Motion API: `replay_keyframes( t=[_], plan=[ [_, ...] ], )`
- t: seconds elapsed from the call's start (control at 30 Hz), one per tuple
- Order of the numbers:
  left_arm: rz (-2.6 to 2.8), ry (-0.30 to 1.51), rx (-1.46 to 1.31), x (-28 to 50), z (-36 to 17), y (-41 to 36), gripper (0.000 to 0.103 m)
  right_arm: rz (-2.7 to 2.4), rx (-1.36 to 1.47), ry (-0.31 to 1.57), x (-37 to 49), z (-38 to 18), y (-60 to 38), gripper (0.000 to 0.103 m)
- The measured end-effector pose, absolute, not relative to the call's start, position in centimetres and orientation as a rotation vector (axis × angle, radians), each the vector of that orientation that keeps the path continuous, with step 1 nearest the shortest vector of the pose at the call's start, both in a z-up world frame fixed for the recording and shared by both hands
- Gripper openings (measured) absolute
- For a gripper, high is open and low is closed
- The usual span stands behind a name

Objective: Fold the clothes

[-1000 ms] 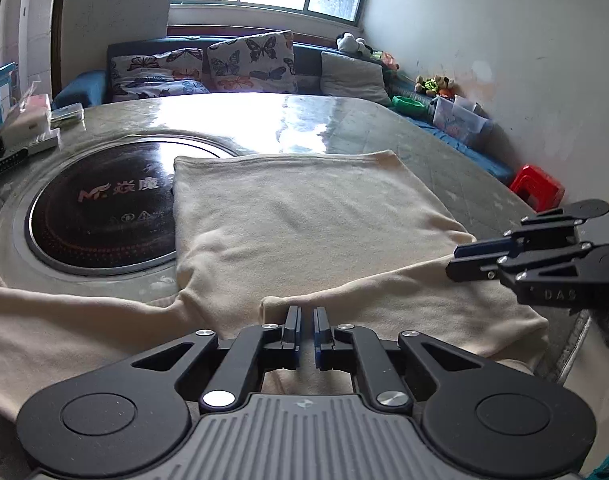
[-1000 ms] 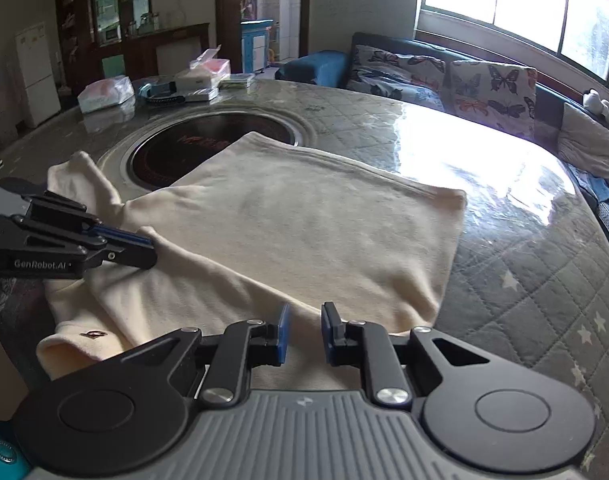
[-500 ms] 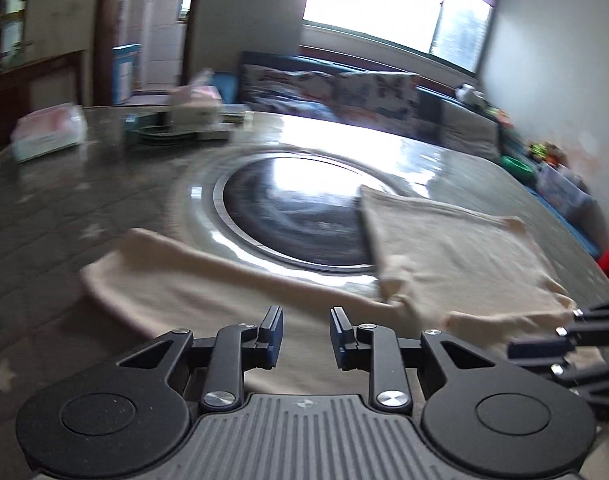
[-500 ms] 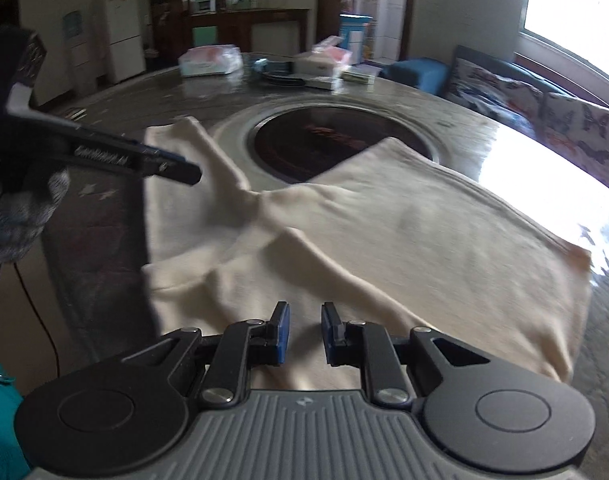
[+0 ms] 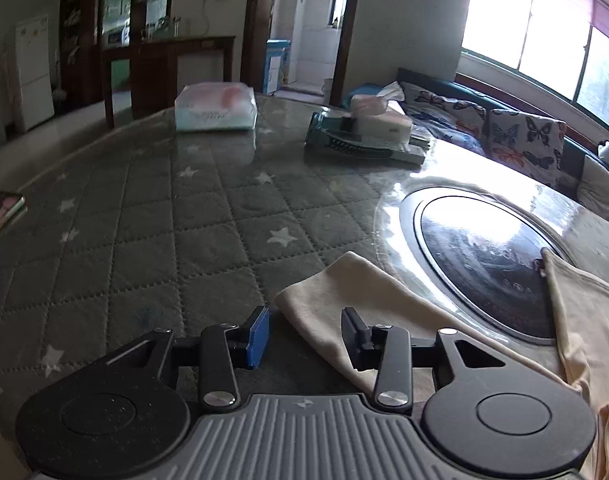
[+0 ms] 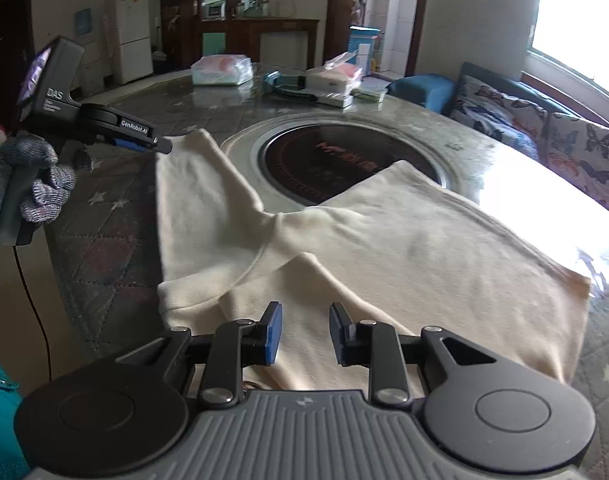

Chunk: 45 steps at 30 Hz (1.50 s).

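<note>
A cream long-sleeved shirt [image 6: 404, 248] lies on the round table, its body partly folded and one sleeve [image 6: 192, 200] stretched out to the left. My left gripper [image 5: 304, 336] is open, just above the cuff end of that sleeve [image 5: 344, 300]; it also shows in the right wrist view [image 6: 160, 146] at the sleeve's far tip. My right gripper [image 6: 302, 332] is open and empty, low over the shirt's near edge by the collar.
The table has a quilted star-patterned cover [image 5: 164, 240] and a dark round inset plate [image 5: 480, 256]. Tissue packs [image 5: 216, 106], a tissue box [image 5: 380, 114] and a flat device stand at the far side. A phone [image 5: 2, 210] lies left. A sofa [image 6: 544, 120] stands behind.
My left gripper has swung left from the shirt's body to the sleeve cuff and opened wide. My right gripper has opened a little and turned left over the shirt's near edge.
</note>
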State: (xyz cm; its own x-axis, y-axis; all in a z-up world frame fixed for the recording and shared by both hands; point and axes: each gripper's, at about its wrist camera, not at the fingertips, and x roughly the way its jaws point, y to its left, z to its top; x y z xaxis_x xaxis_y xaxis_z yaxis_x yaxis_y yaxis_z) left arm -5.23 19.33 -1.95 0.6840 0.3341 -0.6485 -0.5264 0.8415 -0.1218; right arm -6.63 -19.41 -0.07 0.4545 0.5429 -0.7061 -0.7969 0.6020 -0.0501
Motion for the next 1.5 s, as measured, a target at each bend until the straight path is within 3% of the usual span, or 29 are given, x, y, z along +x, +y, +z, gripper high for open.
replay_keyframes(
  t=[0.1,0.17,0.27,0.7,1.1,1.23,1.37,1.5],
  plan=[
    [0.510,0.660,-0.336,-4.8,-2.3,20.0,0.031,0.829,-0.381,0.698,-6.5,0.3,-20.4,0.025],
    [0.496,0.656,-0.365,-4.7,-2.3,20.3,0.010,0.812,-0.365,0.693,-6.4,0.5,-21.0,0.025],
    [0.452,0.628,-0.410,-5.1,-1.6,20.2,0.005,0.788,-0.340,0.688,-6.4,0.8,-22.0,0.025],
    [-0.159,0.486,-0.207,-5.9,6.5,3.7,0.005,0.641,-0.194,0.660,-5.7,1.5,-27.8,0.025],
    [-0.519,0.646,-0.121,-4.6,2.6,-7.9,0.007,0.540,-0.076,0.694,-5.2,0.9,-32.5,0.025],
    [-0.567,0.708,-0.083,-4.9,0.8,-8.6,0.012,0.551,-0.062,0.712,-5.1,0.5,-32.3,0.025],
    [-0.544,0.705,-0.082,-5.4,0.8,-6.8,0.032,0.562,-0.048,0.729,-5.0,0.2,-32.0,0.025],
    [-0.465,0.683,-0.073,-5.4,1.0,-3.6,0.033,0.572,-0.034,0.747,-4.9,-0.1,-31.7,0.025]
  ],
)
